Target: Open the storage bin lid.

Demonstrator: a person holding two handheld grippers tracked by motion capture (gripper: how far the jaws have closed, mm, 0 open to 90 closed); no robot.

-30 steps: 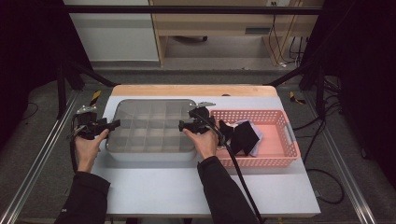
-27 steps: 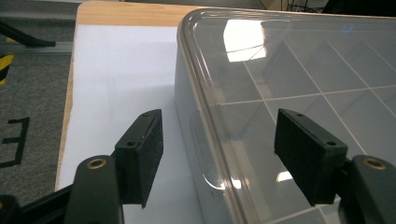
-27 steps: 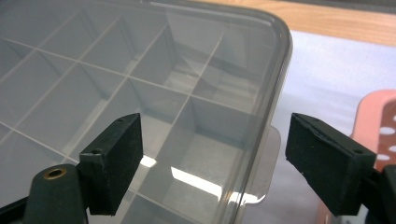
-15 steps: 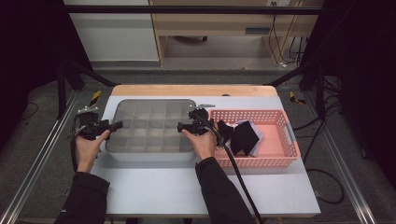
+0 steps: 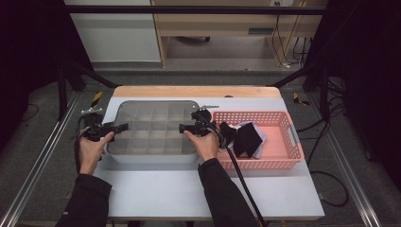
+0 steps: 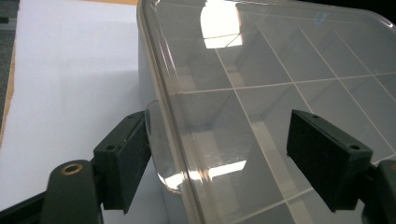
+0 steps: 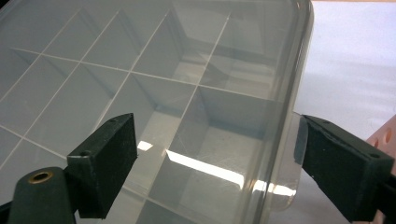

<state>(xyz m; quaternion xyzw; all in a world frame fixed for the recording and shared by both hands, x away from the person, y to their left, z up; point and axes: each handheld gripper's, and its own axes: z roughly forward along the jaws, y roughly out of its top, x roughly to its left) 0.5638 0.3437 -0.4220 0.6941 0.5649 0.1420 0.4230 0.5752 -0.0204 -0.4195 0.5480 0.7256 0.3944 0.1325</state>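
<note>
The clear lidded organizer box [image 5: 152, 128] lies flat on the table's left half, long axis left-to-right, unlabelled, with the left gripper [image 5: 119, 127] and right gripper [image 5: 183, 127] gaping wide astride its end rims, gripping nothing.

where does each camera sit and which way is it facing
High view: above the person's side, looking forward and down on the table; both forearms, left gripper, right gripper.
Left gripper view: on that gripper, its open jaws straddling the compartment box lid's edge.
Right gripper view: likewise at the opposite edge, pink basket corner beside.
All share the box.
</note>
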